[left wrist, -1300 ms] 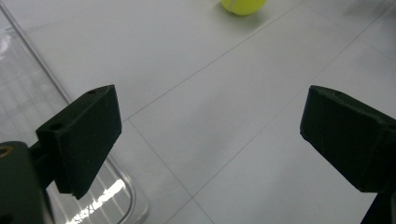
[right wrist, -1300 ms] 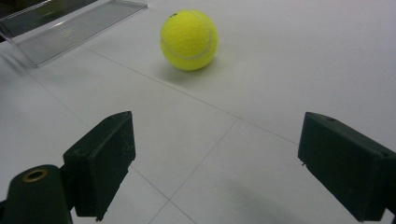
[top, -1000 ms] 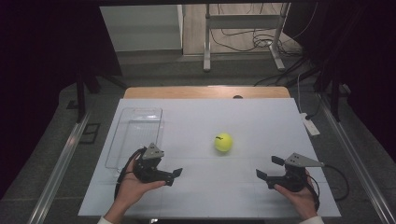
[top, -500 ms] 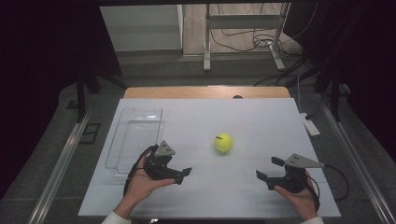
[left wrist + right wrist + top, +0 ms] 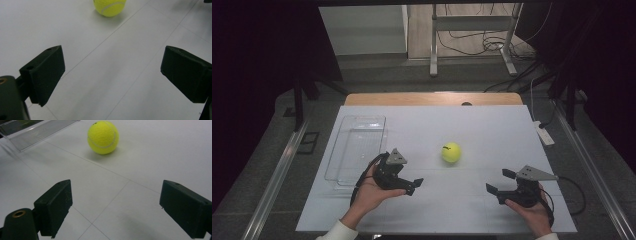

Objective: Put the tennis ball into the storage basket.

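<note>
While the right gripper (image 5: pixel 501 183) is holding its place near the desk's (image 5: pixel 492 130) front edge, the left gripper (image 5: pixel 413 184) is advancing in the high view, having moved forward and rightward over the past second toward the tennis ball (image 5: pixel 451 152); that is suggesting a left-hand pickup is beginning; the ball is sitting mid-desk, apart from both grippers, with a clear plastic tray (image 5: pixel 357 147) lying empty at the left; in the left gripper view, the fingers (image 5: pixel 43 73) are standing wide open and holding nothing, the ball (image 5: pixel 110 7) lying ahead at the top edge, half cut off; in the right gripper view, the fingers (image 5: pixel 55 206) are likewise spread wide and empty, and this angle is offering the whole ball (image 5: pixel 103 137) plus a tray corner (image 5: pixel 32 131), which the left gripper view is lacking.
</note>
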`<state>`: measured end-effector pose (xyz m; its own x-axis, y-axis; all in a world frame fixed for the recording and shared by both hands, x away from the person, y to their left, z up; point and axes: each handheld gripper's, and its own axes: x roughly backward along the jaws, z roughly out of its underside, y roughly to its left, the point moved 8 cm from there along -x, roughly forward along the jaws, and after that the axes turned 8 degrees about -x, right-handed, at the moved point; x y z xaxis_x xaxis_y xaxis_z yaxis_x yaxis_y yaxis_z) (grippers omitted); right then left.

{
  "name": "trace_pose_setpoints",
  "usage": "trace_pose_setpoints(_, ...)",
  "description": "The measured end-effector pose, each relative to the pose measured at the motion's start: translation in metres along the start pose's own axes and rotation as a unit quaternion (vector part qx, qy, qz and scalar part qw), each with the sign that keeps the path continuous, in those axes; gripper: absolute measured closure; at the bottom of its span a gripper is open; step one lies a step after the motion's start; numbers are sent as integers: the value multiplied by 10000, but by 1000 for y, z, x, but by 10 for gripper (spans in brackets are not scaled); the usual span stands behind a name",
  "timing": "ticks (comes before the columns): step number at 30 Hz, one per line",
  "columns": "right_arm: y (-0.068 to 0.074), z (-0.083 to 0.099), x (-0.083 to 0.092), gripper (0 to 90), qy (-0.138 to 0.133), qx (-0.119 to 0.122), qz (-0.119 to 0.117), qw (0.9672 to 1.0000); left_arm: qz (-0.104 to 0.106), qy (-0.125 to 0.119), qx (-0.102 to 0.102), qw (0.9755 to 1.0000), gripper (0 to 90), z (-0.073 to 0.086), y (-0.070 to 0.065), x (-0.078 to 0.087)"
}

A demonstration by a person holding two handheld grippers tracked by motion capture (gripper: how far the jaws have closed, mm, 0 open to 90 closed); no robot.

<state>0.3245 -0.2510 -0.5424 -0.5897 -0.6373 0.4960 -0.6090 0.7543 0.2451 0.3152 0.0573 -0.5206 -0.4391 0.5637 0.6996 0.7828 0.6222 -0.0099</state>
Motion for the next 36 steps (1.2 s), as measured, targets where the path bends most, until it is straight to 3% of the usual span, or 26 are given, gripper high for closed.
trace_pose_setpoints(10,0,2,0,112,22,3,-1,10000,73,24,58,10000,67,-14,4,-9)
trace_pose_setpoints(36,-1,3,-1,110,71,43,45,10000,202,70,-124,9997,66,-39,6,-16)
